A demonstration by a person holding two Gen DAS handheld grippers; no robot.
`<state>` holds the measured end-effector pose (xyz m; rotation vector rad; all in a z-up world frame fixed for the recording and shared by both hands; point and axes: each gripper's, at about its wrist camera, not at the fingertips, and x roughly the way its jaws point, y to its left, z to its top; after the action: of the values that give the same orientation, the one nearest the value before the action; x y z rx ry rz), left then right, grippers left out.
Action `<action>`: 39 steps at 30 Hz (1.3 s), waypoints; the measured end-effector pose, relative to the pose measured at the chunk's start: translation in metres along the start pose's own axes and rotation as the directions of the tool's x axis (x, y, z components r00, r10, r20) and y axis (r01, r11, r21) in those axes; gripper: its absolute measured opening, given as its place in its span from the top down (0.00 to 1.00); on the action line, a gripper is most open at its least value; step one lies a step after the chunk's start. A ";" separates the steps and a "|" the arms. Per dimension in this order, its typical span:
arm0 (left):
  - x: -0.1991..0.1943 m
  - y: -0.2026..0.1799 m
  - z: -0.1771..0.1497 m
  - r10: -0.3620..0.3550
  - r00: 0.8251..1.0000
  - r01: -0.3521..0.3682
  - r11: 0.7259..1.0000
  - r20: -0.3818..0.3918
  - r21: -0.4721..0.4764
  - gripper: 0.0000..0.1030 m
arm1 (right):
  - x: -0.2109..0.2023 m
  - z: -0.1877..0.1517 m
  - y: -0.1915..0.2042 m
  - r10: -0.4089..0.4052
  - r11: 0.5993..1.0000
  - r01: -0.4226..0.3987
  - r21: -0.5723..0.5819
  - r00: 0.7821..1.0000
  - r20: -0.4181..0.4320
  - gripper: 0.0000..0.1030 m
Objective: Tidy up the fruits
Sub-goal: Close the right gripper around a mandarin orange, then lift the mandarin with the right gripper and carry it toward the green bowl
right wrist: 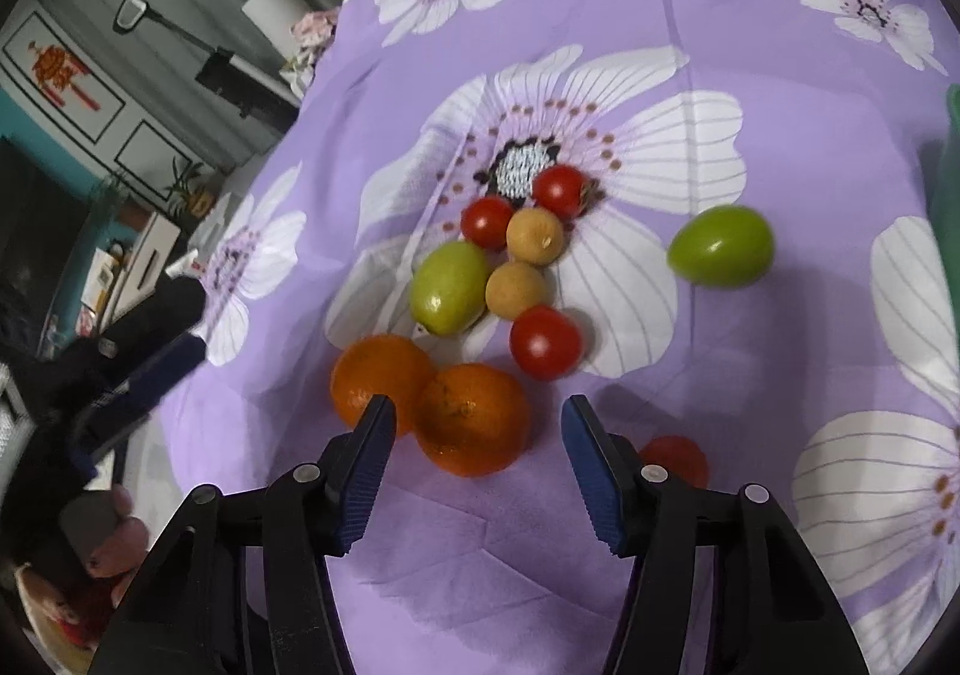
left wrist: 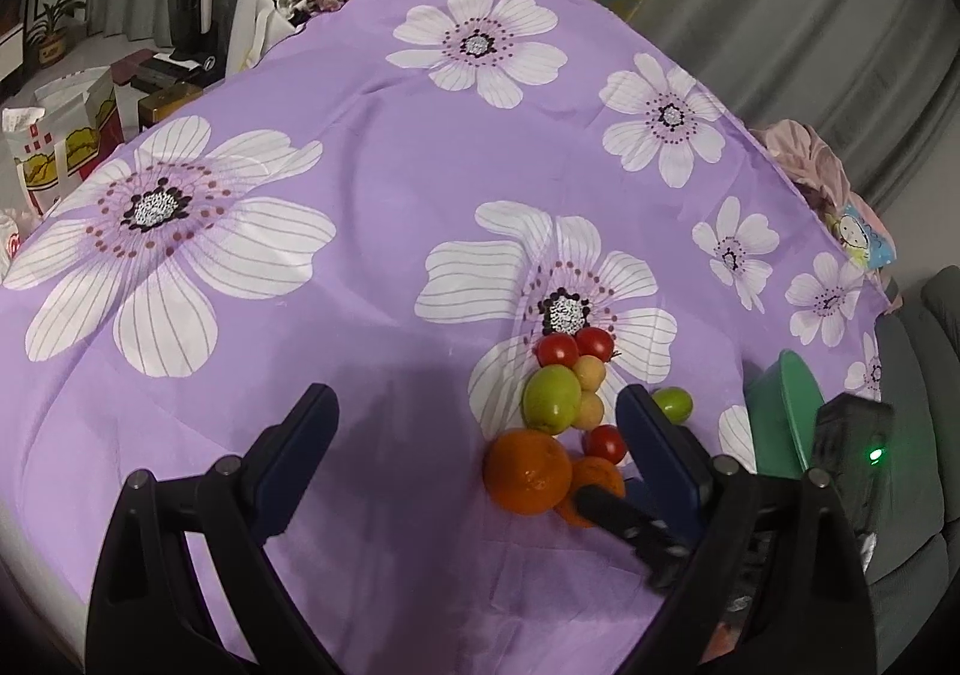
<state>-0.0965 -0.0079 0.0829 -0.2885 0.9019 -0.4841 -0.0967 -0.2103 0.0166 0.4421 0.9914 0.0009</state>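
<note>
A cluster of fruit lies on the purple flowered cloth (right wrist: 780, 135): two oranges (right wrist: 474, 420), a green fruit (right wrist: 450, 288), two tan round fruits (right wrist: 534, 237), several red tomatoes (right wrist: 545, 342) and a second green fruit (right wrist: 720, 246) lying apart to the right. My right gripper (right wrist: 477, 423) is open, its fingers either side of the near orange. My left gripper (left wrist: 480, 405) is open and empty, left of the fruit cluster (left wrist: 552, 399). The right gripper's finger (left wrist: 618, 513) shows by the oranges (left wrist: 528, 471) in the left wrist view.
A green container (left wrist: 786, 417) stands right of the fruit; its edge shows in the right wrist view (right wrist: 951, 183). Bags and boxes (left wrist: 66, 135) stand beyond the table's left edge. A grey sofa (left wrist: 924, 435) is at the right.
</note>
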 end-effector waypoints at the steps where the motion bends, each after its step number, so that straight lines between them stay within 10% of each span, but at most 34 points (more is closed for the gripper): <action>1: 0.000 -0.002 0.000 -0.003 1.000 0.003 1.000 0.001 0.006 0.09 | 0.004 -0.001 0.001 -0.006 1.000 0.006 -0.015 1.000 -0.006 0.52; 17: 0.017 -0.040 -0.021 -0.005 1.000 0.008 0.987 -0.021 0.161 0.11 | -0.016 0.007 -0.037 -0.136 0.990 0.136 0.020 0.991 -0.002 0.56; 22: 0.030 -0.050 -0.030 0.016 0.998 -0.005 0.978 -0.053 0.207 0.14 | -0.022 0.008 -0.045 -0.103 0.994 0.102 0.045 0.995 0.013 0.53; 25: 0.033 -0.056 -0.034 0.004 0.997 0.012 0.973 -0.071 0.231 0.14 | -0.037 0.008 -0.050 -0.089 0.994 0.085 0.069 0.994 0.057 0.35; 39: 0.063 -0.115 -0.060 -0.038 0.976 0.117 0.923 -0.216 0.367 0.24 | -0.039 0.018 -0.074 0.072 0.968 -0.085 0.234 0.995 0.063 0.45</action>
<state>-0.1442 -0.1417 0.0543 0.0817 0.9782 -0.7603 -0.1185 -0.2919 0.0304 0.6972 0.9238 -0.0584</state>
